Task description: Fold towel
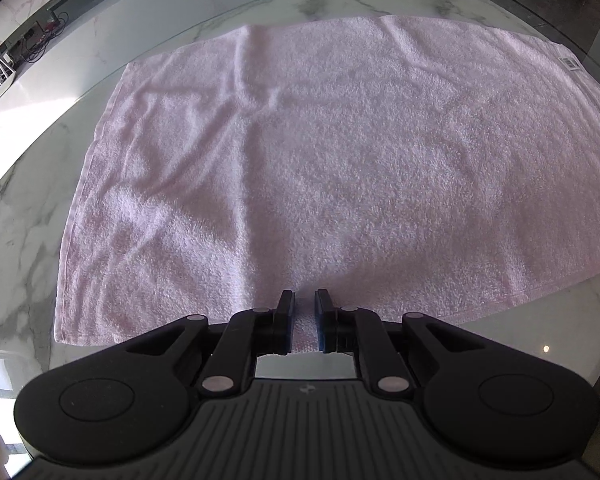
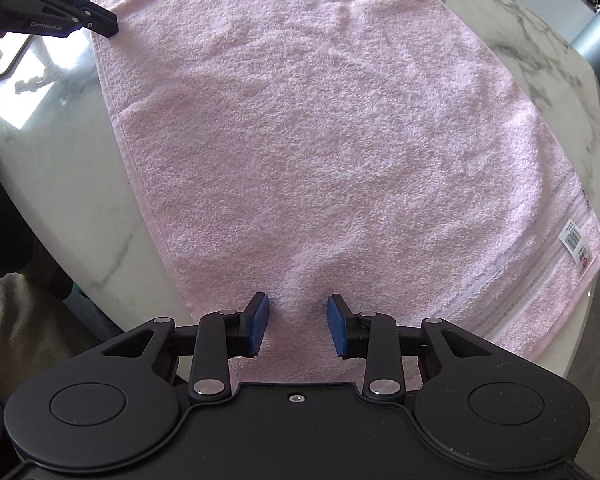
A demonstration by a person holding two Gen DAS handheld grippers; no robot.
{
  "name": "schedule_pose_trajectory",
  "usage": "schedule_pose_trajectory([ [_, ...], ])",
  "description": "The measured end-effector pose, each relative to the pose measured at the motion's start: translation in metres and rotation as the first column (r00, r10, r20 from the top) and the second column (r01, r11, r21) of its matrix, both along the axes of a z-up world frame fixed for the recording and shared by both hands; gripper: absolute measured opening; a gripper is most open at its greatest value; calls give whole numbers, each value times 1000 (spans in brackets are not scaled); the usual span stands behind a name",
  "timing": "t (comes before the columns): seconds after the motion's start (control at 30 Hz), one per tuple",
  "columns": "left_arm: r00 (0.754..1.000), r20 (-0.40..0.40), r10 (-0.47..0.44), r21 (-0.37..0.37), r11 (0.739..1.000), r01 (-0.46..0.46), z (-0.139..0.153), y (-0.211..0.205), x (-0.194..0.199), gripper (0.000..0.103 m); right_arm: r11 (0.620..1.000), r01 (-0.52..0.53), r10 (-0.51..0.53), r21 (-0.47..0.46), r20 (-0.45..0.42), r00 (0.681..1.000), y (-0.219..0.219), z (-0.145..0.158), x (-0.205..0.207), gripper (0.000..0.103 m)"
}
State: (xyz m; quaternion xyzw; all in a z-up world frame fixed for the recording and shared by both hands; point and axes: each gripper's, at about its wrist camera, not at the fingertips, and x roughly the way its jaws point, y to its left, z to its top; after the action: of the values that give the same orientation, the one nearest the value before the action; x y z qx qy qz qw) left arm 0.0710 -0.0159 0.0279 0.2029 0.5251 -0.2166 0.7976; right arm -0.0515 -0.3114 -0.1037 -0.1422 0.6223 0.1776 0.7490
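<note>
A pink towel lies spread flat on the marble table, with a few creases on its left part. My left gripper is at the near long edge, shut on a pinch of the towel's hem. In the right wrist view the towel runs away from me, its barcode label at the right corner. My right gripper is open over the short edge, its blue pads on either side of a low ridge of cloth. The left gripper shows at the far left edge.
The table curves away at its rim on the right, close to the towel's label corner. A grey cylinder stands beyond it. Cables lie on a counter at the far left. A person's dark clothing is at the left.
</note>
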Motion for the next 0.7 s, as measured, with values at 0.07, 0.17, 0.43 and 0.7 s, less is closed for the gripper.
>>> schedule_pose_trajectory([
  [0.07,1000,2,1,7,1000,-1,0,1,1,12,1000,-14,14,-2,-10,1000,4,-2,0,31],
  [0.17,1000,5,12,27,1000,-12,1,6,8,12,999,-47,47,-2,-26,999,14,-1,-5,31],
  [0.43,999,13,42,80,996,-43,3,21,25,12,992,-115,118,56,-53,992,44,-2,-14,31],
  [0.7,996,21,90,126,988,-92,4,36,44,12,969,-176,196,171,-102,975,76,-3,-17,31],
])
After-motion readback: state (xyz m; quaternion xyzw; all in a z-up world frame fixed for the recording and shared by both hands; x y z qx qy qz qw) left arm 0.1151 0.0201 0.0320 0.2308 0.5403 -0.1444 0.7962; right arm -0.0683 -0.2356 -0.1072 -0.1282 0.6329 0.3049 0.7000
